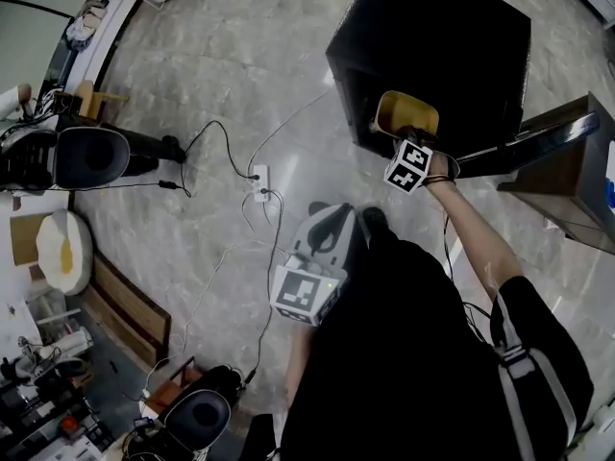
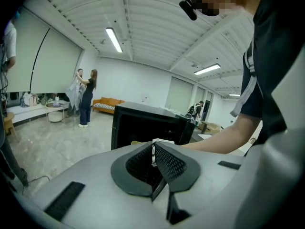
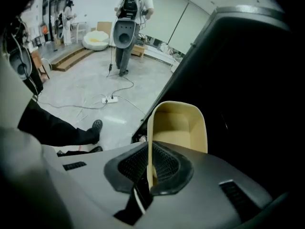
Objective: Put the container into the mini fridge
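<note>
The black mini fridge stands on the floor with its door swung out to the right. My right gripper is shut on the wall of a pale yellow, open-topped container, held at the fridge's dark opening. In the right gripper view the jaws pinch the container's left wall, with the fridge interior just behind. My left gripper hangs lower and nearer to me, shut and empty. In its own view its pads meet, facing the fridge.
A white power strip with trailing cables lies on the marble floor left of the fridge. Black chairs stand at the left and lower left. A wooden cabinet is beside the door. Two people stand far off.
</note>
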